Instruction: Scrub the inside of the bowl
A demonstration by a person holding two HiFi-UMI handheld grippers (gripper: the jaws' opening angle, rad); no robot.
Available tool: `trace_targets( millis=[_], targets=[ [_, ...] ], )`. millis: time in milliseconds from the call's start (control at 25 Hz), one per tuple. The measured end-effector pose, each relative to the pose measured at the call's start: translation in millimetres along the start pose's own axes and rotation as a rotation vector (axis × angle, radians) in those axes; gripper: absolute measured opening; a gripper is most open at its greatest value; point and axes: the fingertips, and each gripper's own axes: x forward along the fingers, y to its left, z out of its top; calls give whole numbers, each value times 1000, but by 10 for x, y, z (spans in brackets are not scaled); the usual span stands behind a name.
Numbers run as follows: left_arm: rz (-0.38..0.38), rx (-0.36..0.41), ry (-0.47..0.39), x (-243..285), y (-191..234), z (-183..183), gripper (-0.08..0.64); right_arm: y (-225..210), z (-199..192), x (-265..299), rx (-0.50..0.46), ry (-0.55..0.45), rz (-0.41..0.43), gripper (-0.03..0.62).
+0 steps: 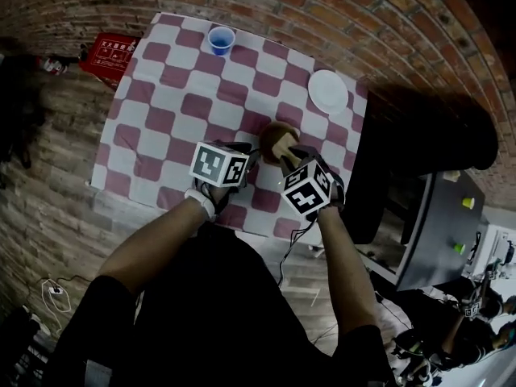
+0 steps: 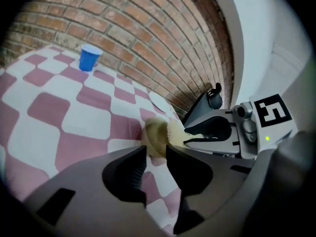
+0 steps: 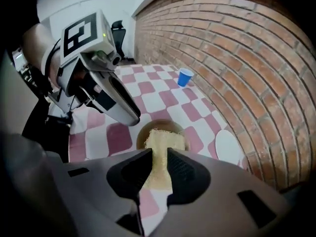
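The sponge (image 3: 162,142) is clamped in the right gripper (image 3: 159,156) and held over the bowl (image 3: 144,132), which stands on the checked cloth (image 1: 161,123). The left gripper (image 2: 156,153) is narrowly parted and empty, just before the bowl's rim. Scrubbing seems about to begin. Next, the bowl should probably be steadied and the sponge pressed inside.
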Motion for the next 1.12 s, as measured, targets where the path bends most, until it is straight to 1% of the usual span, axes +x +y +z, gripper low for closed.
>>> trace_targets(
  millis=[40, 80, 280, 400, 480, 560, 600, 800, 960, 1040, 1120],
  targets=[
    [-7, -39, 16, 78, 20, -27, 136, 1, -22, 49, -18, 25, 7, 103],
    [-14, -68, 24, 139, 25, -41, 146, 1, -48, 90, -34, 48, 11, 103],
    [-31, -158, 33, 316, 72, -31, 152, -24, -143, 241, -107, 125, 2, 103],
    [-10, -180, 25, 362, 137, -17, 150, -17, -155, 296, -120, 140, 4, 103],
    [12, -164, 26, 372, 165, -20, 147, -16, -135, 309, -121, 136, -4, 103],
    [32, -116, 30, 367, 151, -17, 99, -15, -109, 303, -111, 123, -15, 103],
    [45, -86, 32, 359, 140, -9, 87, -8, -101, 299, -101, 115, -17, 103],
    [117, 88, 19, 259, 107, 128, 56, 121, -105, 303, -37, 74, 3, 103],
    [152, 241, 40, 236, 55, 181, 49, 209, -126, 322, -15, 55, 4, 103],
    [169, 307, 60, 261, 43, 148, 49, 208, -133, 321, -35, 62, -14, 103],
    [185, 357, 78, 260, 22, 125, 49, 166, -154, 314, -106, 93, -63, 103]
  ],
)
